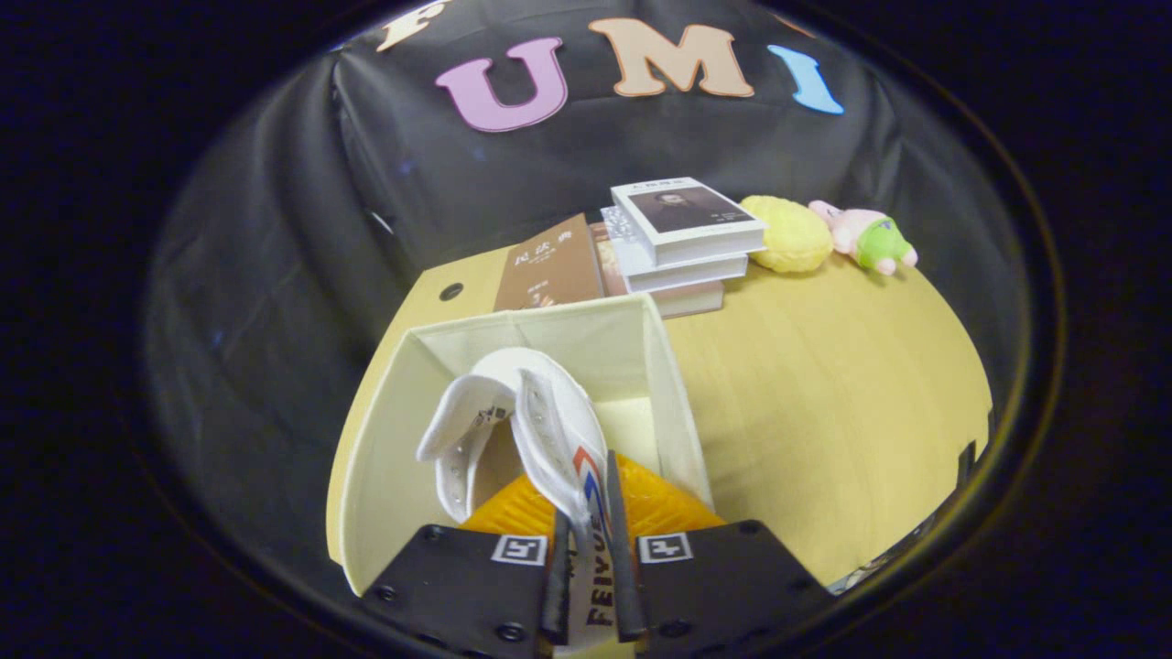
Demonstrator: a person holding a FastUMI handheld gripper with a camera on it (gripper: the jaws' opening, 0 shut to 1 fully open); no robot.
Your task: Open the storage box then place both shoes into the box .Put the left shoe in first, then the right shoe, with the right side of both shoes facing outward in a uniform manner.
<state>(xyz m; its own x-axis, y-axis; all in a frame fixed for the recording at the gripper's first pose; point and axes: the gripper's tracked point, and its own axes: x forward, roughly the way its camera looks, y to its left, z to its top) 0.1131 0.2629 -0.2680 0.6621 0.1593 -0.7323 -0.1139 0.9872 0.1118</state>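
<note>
A white canvas shoe with a yellow-orange sole hangs over the open cream storage box. My gripper is shut on the shoe's side wall, near its red and blue stripe; both fingers press the fabric between them. The shoe's opening and eyelet rows point up and away from the fingers, and its sole lies just ahead of the finger bases, low inside the box. The box floor shows pale to the right of the shoe. I cannot tell whether another shoe lies in the box; the held shoe hides much of the inside.
The box stands on a yellow wooden table. Beyond the box lie a brown book and a stack of books. A yellow knobbly toy and a pink and green plush sit at the back right.
</note>
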